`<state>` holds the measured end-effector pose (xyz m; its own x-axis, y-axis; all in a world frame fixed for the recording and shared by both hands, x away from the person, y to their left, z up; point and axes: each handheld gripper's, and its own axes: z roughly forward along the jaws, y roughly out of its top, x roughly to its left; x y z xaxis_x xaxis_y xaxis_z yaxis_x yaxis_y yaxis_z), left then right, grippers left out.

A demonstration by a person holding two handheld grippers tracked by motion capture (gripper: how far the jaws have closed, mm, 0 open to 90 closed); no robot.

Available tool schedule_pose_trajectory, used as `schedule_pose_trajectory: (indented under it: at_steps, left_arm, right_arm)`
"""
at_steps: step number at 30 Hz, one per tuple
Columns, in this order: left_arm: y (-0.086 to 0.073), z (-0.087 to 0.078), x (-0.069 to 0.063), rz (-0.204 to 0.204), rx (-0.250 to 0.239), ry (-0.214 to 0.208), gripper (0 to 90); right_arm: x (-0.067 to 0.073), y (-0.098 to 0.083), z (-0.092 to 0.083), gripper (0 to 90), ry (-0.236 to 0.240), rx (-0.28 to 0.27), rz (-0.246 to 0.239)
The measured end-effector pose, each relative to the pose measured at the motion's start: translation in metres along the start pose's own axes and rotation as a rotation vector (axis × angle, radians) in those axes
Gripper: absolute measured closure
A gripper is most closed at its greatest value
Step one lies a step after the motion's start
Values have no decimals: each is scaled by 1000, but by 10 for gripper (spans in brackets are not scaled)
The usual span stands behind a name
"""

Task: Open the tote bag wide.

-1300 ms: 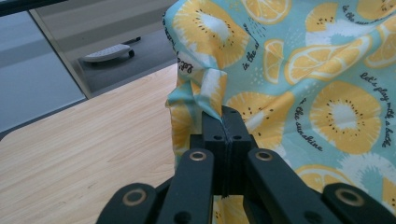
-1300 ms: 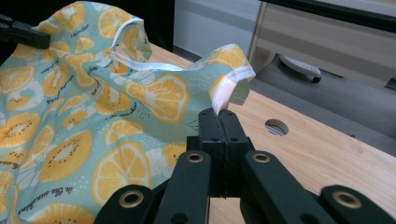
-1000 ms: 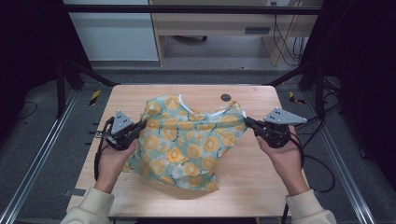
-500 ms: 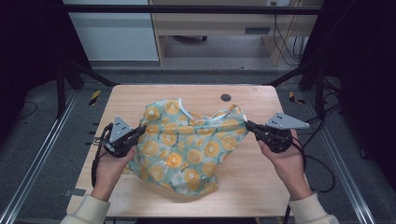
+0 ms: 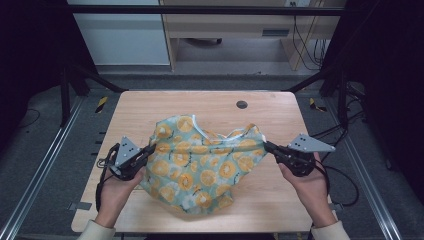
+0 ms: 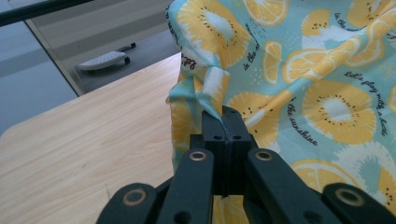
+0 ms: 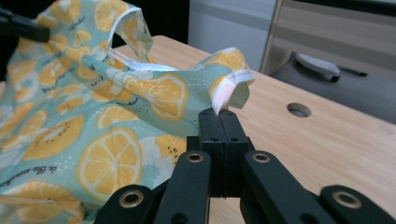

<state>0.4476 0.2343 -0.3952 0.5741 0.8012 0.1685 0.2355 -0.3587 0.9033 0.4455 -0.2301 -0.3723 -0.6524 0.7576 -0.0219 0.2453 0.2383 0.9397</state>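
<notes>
Since a second ago the lemon-print cloth [image 5: 202, 162] has been drawn toward the person's edge of the table [image 5: 150, 107], so that its far edge has come away from the small round hole [image 5: 242, 104] at about one o'clock, and both hands have slid nearer the body while keeping their spread. The left gripper [image 5: 145, 154] has its fingers pinched tight on a bunched fold at the cloth's nine o'clock side, seen closed on the fabric in the left gripper view [image 6: 223, 123]; the right gripper [image 5: 268, 147] likewise clamps a white-hemmed corner at three o'clock, its fingers shut on that corner in the right gripper view [image 7: 218, 120]. Between them the cloth sags in loose folds, its upper edge lifted and its lower part resting on the table around six o'clock. This looks like dragging or spreading the piece, with flattening not yet achieved. No container is present.
</notes>
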Motion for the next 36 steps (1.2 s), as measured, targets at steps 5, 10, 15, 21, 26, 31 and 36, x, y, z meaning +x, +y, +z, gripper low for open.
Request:
schedule_pose_trajectory:
  at_steps: [5, 10, 15, 21, 26, 31, 36]
  left_arm:
    - [-5, -7, -4, 6, -5, 0, 900]
    - [-8, -17, -6, 3, -22, -4, 900]
    - [-13, -26, -10, 8, -35, -24, 900]
    - [-17, -30, -12, 30, -30, -26, 900]
    - [-21, -35, -13, 28, -33, -30, 900]
    - [-27, -39, -11, -12, -38, -60, 900]
    - [-33, -46, -16, 0, -34, -74, 900]
  right_arm:
    - [2, -9, 0, 900, 6, 12, 3]
    - [4, -12, 1, 900, 19, 10, 0]
    - [5, -15, -1, 900, 25, 14, -5]
    - [8, -17, -2, 900, 29, 25, -9]
    - [10, -17, 0, 900, 38, 36, -19]
    - [11, -18, 1, 900, 46, 40, -17]
    - [16, -21, -2, 900, 55, 45, -25]
